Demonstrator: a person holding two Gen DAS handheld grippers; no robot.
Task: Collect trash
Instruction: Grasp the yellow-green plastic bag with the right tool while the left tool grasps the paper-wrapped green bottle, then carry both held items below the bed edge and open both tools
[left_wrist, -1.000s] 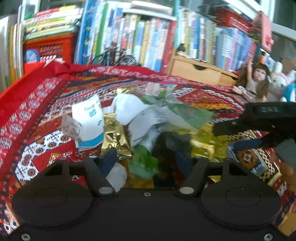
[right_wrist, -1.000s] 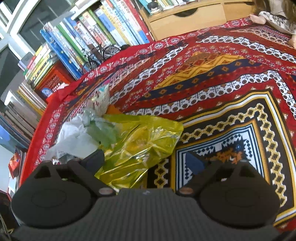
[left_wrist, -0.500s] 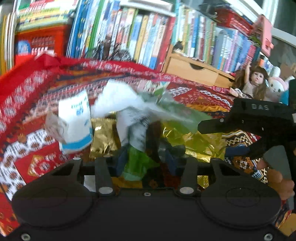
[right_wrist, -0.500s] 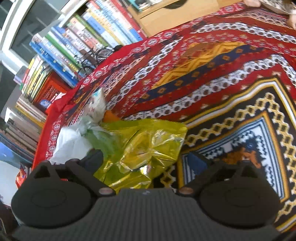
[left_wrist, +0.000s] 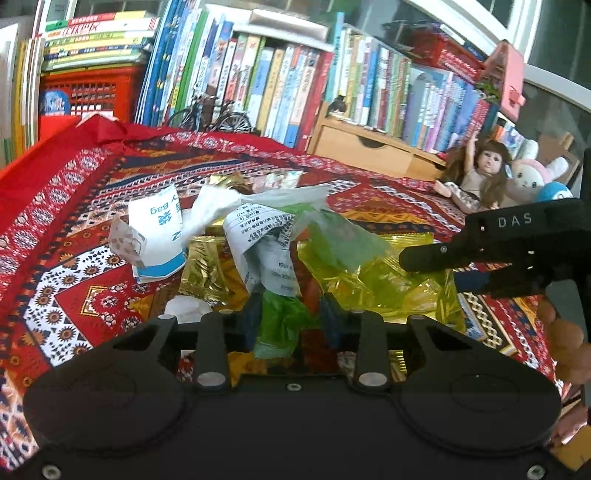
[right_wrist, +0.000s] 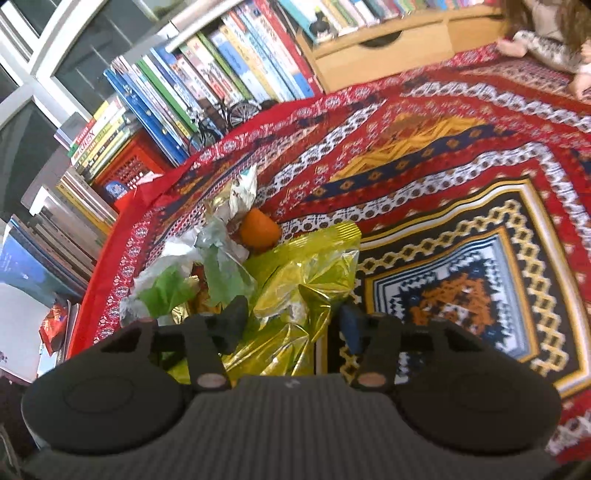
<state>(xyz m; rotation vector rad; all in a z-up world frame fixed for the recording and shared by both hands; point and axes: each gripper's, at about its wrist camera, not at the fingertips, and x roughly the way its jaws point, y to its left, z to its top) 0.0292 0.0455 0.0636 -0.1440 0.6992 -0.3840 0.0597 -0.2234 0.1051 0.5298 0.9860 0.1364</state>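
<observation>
the left tool (left_wrist: 291, 321) has just been closing and its pads pinch a green plastic scrap (left_wrist: 280, 325). ahead of it lie a white paper bag (left_wrist: 157, 236), a printed receipt (left_wrist: 266, 243) and gold foil (left_wrist: 203, 266), all light, limp and crackly. the right tool (right_wrist: 291, 325) has just been closing, pads half apart around the slippery yellow foil wrapper (right_wrist: 295, 280); best pinched at a crumpled fold. no bin is in view.
</observation>
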